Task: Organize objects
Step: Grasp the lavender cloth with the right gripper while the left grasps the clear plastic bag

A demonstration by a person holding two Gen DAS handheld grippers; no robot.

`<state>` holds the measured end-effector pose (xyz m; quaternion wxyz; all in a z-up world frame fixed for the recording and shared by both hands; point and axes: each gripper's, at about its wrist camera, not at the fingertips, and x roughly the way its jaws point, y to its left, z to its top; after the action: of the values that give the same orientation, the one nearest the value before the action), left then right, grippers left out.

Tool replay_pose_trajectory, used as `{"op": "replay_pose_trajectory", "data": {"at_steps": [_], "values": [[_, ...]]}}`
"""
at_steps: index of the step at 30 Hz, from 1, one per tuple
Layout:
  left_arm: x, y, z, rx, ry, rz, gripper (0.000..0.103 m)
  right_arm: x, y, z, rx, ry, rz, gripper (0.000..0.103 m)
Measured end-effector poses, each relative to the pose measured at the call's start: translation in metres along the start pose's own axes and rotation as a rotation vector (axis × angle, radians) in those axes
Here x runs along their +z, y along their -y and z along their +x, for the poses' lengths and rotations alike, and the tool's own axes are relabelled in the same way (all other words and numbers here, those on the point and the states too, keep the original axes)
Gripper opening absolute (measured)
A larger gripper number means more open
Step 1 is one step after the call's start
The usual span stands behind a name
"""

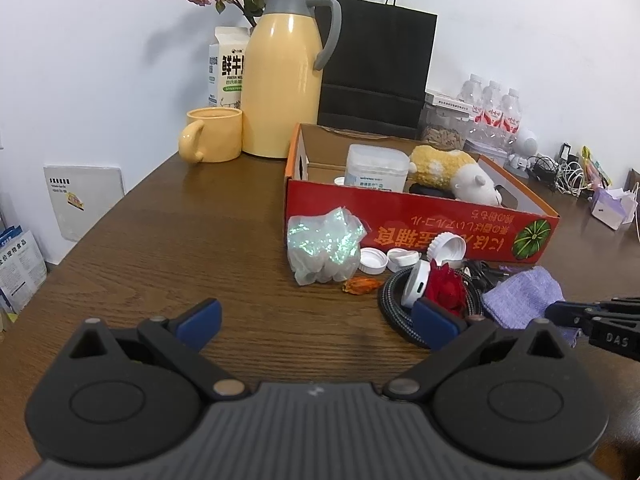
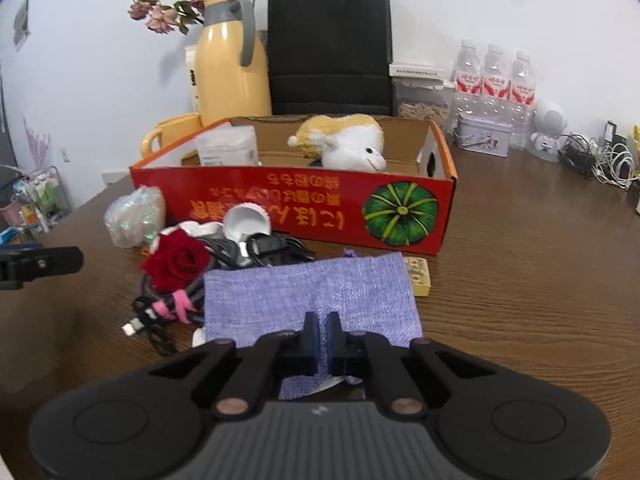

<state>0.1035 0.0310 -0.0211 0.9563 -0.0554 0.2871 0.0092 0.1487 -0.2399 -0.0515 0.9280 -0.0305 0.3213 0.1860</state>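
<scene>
A purple woven cloth point(image 2: 316, 292) lies flat on the wooden table in front of the red cardboard box point(image 2: 304, 208). My right gripper point(image 2: 322, 330) is shut on the cloth's near edge, with fabric pinched between the blue pads. In the left wrist view that same gripper point(image 1: 560, 313) comes in from the right onto the cloth point(image 1: 524, 300). My left gripper point(image 1: 316, 320) stands open over bare table, its right finger close to a red rose point(image 1: 446, 286) and a coiled cable point(image 1: 394, 304). The box point(image 1: 420, 224) holds a plush toy point(image 1: 452, 172) and a white container point(image 1: 376, 168).
A shiny plastic bag point(image 1: 324, 244), white caps point(image 1: 374, 260) and a small yellow block point(image 2: 418, 276) lie by the box. Behind it stand a yellow jug point(image 1: 280, 76), mug point(image 1: 212, 134), milk carton point(image 1: 224, 68), black bag point(image 1: 376, 64) and water bottles point(image 2: 494, 76).
</scene>
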Motion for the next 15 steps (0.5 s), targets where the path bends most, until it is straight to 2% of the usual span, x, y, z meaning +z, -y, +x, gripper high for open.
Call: {"op": "replay_pose_trajectory", "data": {"at_steps": [10, 15], "values": [[0.001, 0.002, -0.004, -0.004, 0.006, 0.005, 0.103, 0.020, 0.001, -0.033, 0.028, 0.114, 0.027, 0.002], [0.006, 0.003, 0.000, 0.000, 0.006, 0.011, 0.103, 0.024, 0.001, -0.038, 0.031, 0.130, 0.030, 0.002]]}}
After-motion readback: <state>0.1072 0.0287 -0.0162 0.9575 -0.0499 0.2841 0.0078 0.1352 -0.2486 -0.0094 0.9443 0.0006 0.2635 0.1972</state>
